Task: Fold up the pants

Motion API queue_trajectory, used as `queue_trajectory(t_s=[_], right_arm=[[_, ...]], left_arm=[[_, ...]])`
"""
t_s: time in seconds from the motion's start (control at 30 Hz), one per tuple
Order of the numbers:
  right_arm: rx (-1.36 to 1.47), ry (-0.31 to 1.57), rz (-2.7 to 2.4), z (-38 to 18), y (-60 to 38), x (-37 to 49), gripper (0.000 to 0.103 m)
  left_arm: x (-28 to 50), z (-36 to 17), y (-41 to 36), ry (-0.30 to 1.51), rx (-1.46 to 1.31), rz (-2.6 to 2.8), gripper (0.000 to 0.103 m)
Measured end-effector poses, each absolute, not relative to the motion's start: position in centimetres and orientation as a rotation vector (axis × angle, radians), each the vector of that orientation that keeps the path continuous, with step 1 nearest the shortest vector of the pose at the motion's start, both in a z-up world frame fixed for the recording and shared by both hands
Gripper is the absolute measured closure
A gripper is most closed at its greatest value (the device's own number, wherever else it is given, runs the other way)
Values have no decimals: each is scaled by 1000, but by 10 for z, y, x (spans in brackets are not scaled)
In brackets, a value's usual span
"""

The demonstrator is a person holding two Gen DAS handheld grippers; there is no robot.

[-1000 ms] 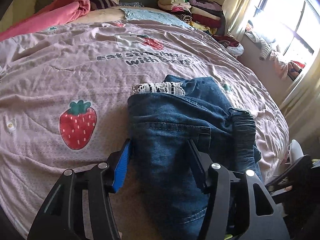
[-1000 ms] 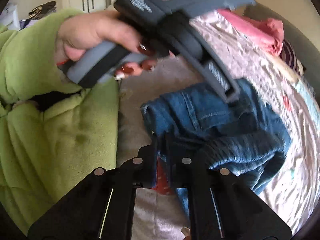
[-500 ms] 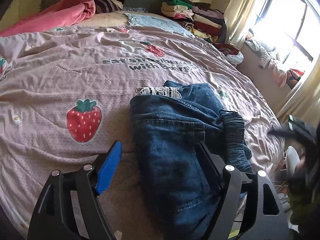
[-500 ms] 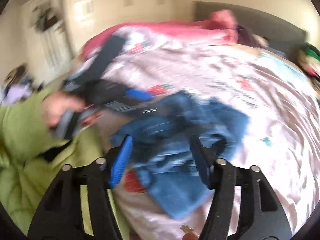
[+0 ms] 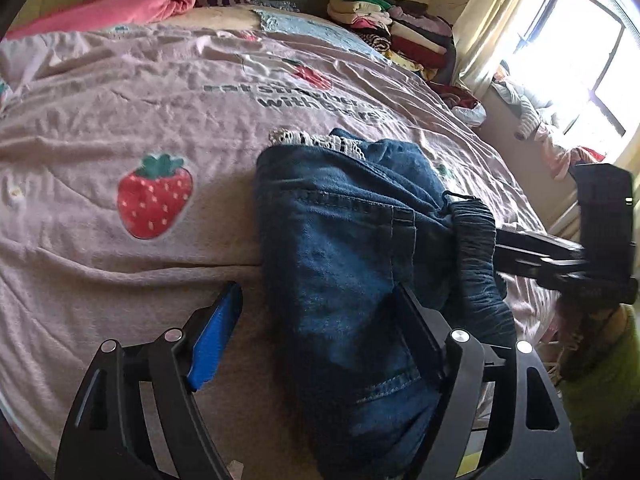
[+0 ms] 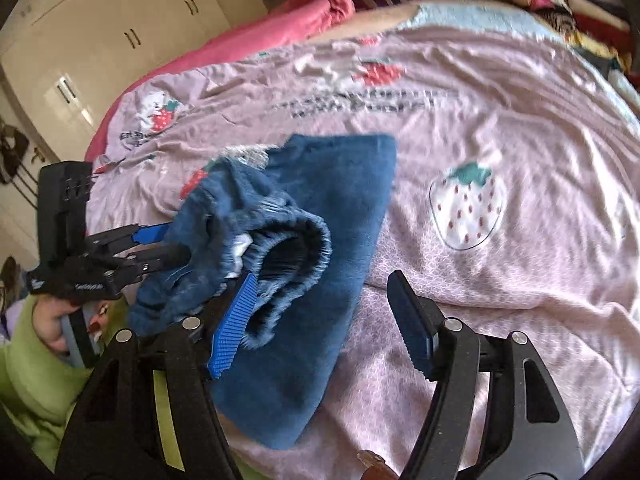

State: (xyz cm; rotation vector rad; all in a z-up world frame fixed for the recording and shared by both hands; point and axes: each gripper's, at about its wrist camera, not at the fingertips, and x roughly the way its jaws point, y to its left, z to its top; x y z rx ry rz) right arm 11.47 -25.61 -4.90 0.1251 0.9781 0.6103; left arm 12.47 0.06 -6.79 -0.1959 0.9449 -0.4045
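Blue denim pants (image 5: 340,248) lie folded in a bundle at the near edge of the bed, with white lace trim at the far end and the elastic waistband (image 5: 476,236) at the right. My left gripper (image 5: 316,300) is open, its jaws astride the near part of the pants. In the right wrist view the pants (image 6: 320,216) lie left of centre, waistband (image 6: 292,240) bunched up. My right gripper (image 6: 320,288) is open and empty, its left finger beside the waistband. The left gripper (image 6: 160,248) shows at the pants' left edge; the right gripper (image 5: 560,256) shows at the waistband.
The pink strawberry-print bedspread (image 5: 140,120) covers the bed. A pink blanket (image 5: 120,4) lies at the head. A pile of folded clothes (image 5: 392,28) stands at the far right corner. A window (image 5: 580,60) is right. A wardrobe (image 6: 100,40) stands behind. My green sleeve (image 6: 32,360) is near.
My right gripper opened, let go of the pants and swung round to the waistband side. My left gripper opened wider and drew back a little. The pants stayed put.
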Motion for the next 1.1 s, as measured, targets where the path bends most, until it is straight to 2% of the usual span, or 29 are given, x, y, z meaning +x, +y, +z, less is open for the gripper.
queue_trajectory(t_s=[0.07, 0.1, 0.17, 0.23, 0.3, 0.37, 0.4, 0.47, 0.67, 0.83, 0.9, 0.97, 1.1], right_arm=[[174, 1016, 643, -61, -256, 123, 43], [199, 1033, 649, -66, -255, 127, 43], [219, 1029, 669, -71, -253, 131, 45], [212, 1016, 690, -70, -249, 132, 55], [194, 997, 722, -65, -243, 129, 73], [147, 965, 728, -56, -236, 124, 80], [131, 948, 732, -51, -234, 122, 86], [118, 903, 752, -37, -229, 118, 88], [28, 785, 798, -2, -208, 118, 88], [11, 813, 760, -14, -196, 138, 88], [22, 851, 733, -26, -196, 146, 85], [23, 887, 695, -36, -198, 151, 80], [26, 923, 648, -47, -203, 153, 71]], left_arm=[[127, -70, -1, 944, -205, -418, 37], [129, -71, -3, 943, -216, -435, 46], [129, -72, -7, 942, -212, -429, 49], [130, -72, -8, 940, -208, -424, 54], [129, -71, -9, 932, -204, -424, 58], [129, -68, -10, 925, -195, -425, 65], [127, -64, -10, 915, -189, -425, 70], [125, -56, -8, 895, -193, -430, 76], [118, -26, 1, 790, -178, -394, 77], [128, -34, 16, 810, -205, -352, 77], [133, -44, 19, 837, -205, -333, 77], [136, -51, 22, 860, -210, -320, 73], [139, -57, 27, 882, -221, -302, 55]])
